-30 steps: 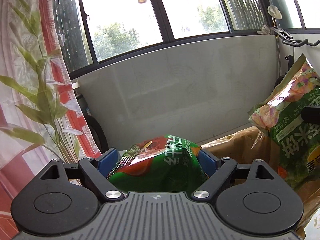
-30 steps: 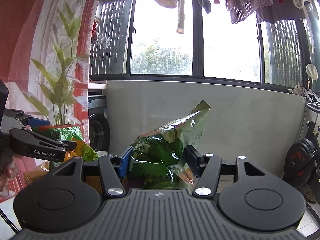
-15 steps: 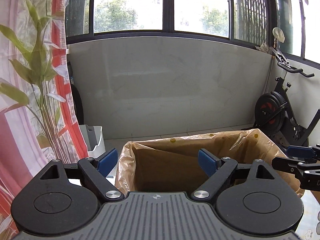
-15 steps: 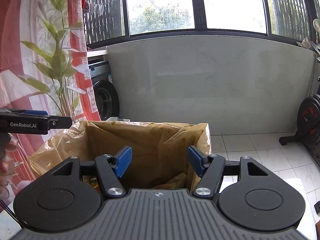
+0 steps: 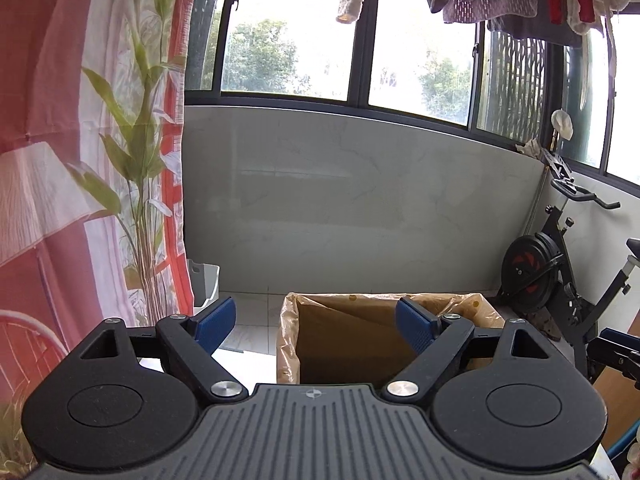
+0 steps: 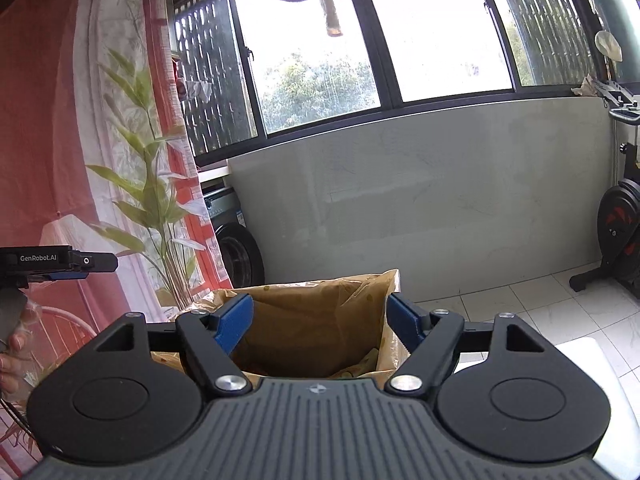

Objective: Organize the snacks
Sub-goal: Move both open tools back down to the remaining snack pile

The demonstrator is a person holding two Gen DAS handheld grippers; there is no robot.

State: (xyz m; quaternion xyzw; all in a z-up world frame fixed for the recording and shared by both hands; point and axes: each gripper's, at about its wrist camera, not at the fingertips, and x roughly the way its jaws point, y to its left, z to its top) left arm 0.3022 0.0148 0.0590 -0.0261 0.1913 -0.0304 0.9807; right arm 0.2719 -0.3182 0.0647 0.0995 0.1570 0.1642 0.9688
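A brown cardboard box (image 5: 344,340) lined with a yellowish plastic bag stands on the tiled floor just beyond both grippers. My left gripper (image 5: 316,326) is open and empty, with its blue pads wide apart over the box's near side. My right gripper (image 6: 320,326) is empty too; its jaws are opening, and the box (image 6: 312,320) shows between them. Snack packets (image 6: 360,364) lie at the bottom of the box, only partly seen. The left gripper (image 6: 72,268) also shows at the left edge of the right wrist view, held by a hand.
A red and white curtain with a leaf print (image 5: 80,200) hangs at the left. A washing machine (image 6: 236,240) stands behind it, an exercise bike (image 5: 560,272) at the right. A white bin (image 5: 204,284) is on the floor. Laundry hangs above the windows.
One second ago each gripper held a green snack bag. Both bags are gone from the jaws now, and both grippers have drawn back from the box, whose opening now lies farther ahead.
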